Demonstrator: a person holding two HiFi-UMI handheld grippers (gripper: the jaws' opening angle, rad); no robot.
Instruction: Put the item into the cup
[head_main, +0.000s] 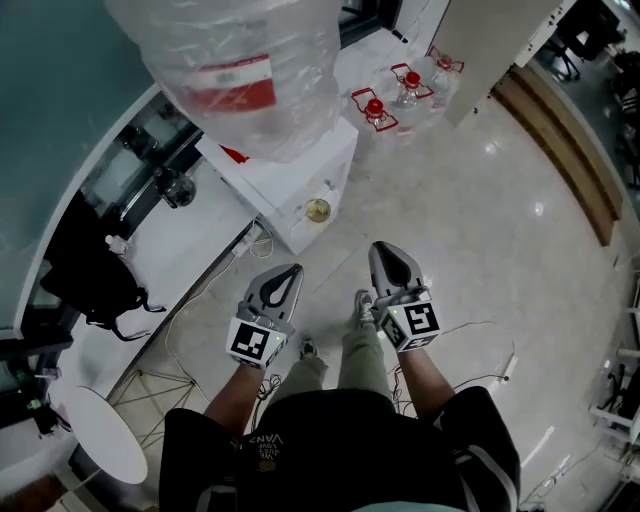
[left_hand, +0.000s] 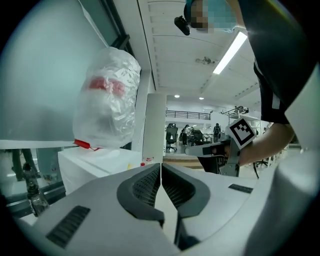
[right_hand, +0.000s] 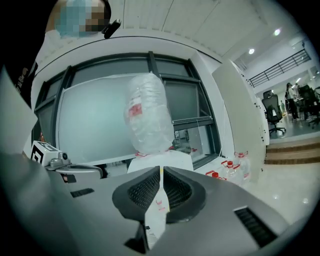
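Note:
A small round cup (head_main: 317, 210) sits in the front recess of a white water dispenser (head_main: 285, 185). My right gripper (right_hand: 161, 172) is shut on a thin white sachet (right_hand: 156, 217) that stands edge-on between the pads. In the head view the right gripper (head_main: 386, 254) hovers over the floor, just short of the dispenser. The sachet does not show there. My left gripper (left_hand: 161, 169) is shut, its pads pressed together with nothing between them. It hangs beside the right one, as the left gripper (head_main: 289, 274) in the head view.
A big plastic-wrapped water bottle (head_main: 235, 65) tops the dispenser. Several red-capped bottles (head_main: 405, 88) stand on the floor behind it. A black bag (head_main: 90, 270) lies on the white counter at left, a round white stool (head_main: 100, 435) stands near my left leg, and cables trail over the floor.

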